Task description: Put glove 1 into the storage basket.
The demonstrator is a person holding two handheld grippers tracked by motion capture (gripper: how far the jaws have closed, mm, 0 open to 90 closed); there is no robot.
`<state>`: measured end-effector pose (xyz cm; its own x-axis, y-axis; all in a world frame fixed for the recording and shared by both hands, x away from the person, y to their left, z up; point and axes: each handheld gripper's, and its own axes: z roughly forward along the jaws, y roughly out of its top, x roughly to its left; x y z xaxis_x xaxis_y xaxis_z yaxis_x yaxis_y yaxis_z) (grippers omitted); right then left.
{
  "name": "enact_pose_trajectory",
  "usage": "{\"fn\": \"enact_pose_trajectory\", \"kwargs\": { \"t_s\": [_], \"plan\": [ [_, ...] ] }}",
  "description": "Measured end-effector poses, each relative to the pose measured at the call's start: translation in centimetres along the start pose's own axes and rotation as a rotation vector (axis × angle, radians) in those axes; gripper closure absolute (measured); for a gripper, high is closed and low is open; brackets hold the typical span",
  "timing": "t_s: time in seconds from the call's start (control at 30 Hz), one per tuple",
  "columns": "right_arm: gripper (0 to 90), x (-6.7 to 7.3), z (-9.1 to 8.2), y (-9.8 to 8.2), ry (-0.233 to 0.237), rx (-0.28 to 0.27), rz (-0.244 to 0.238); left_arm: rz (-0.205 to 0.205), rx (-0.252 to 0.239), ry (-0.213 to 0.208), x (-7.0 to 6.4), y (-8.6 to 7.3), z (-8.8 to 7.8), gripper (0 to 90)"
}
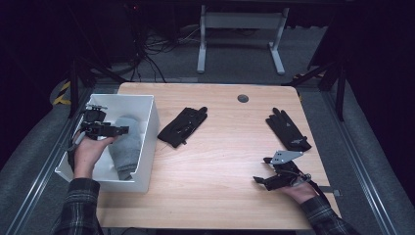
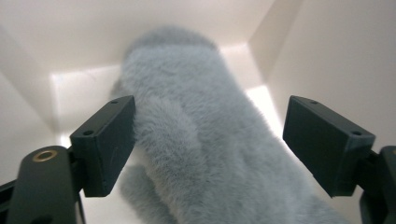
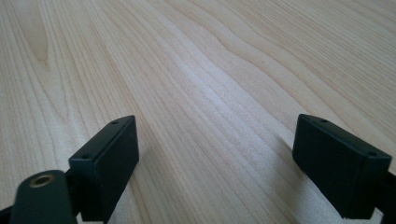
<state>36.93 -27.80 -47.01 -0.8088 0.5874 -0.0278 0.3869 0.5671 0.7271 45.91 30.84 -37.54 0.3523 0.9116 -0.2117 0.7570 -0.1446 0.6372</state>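
Grey fuzzy mitten [image 2: 196,140] down in the white bin [image 1: 147,147] at the table's left edge, lying lengthwise. Right above it, left gripper [image 1: 122,130], jaws spread wide, mitten between them but not pinched. Over at the near right corner, right gripper [image 1: 258,180] released too, low over bare wooden table [image 1: 220,161]. Two black gloves [image 1: 183,126] [image 1: 288,129] lying beyond, well apart.

No readable text, label or number on anything here
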Motion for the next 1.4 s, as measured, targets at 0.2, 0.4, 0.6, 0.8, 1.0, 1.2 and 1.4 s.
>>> {"fn": "enact_pose_trajectory", "kwargs": {
  "t_s": [0.2,0.4,0.6,0.8,1.0,1.2,1.4],
  "plan": [
    [15.1,0.0,0.0,0.0,0.000,0.000,0.000,0.049,-0.047,-0.028,-2.1,1.5,-1.6,15.0],
    [15.1,0.0,0.0,0.0,0.000,0.000,0.000,0.106,-0.093,-0.078,-5.2,3.0,-2.7,14.9],
    [15.1,0.0,0.0,0.0,0.000,0.000,0.000,0.159,-0.120,-0.141,-8.5,4.3,-3.1,14.8],
    [15.1,0.0,0.0,0.0,0.000,0.000,0.000,0.220,-0.135,-0.181,-12.2,4.9,-3.0,14.7],
    [15.1,0.0,0.0,0.0,0.000,0.000,-0.001,0.288,-0.128,-0.222,-15.8,4.7,-2.4,14.6],
    [15.1,0.0,0.0,0.0,0.000,0.000,-0.001,0.340,-0.106,-0.255,-18.8,3.9,-1.1,14.3],
    [15.0,0.0,0.0,0.0,0.000,0.001,-0.001,0.374,-0.082,-0.285,-20.9,2.8,1.0,14.3]
  ]
}}
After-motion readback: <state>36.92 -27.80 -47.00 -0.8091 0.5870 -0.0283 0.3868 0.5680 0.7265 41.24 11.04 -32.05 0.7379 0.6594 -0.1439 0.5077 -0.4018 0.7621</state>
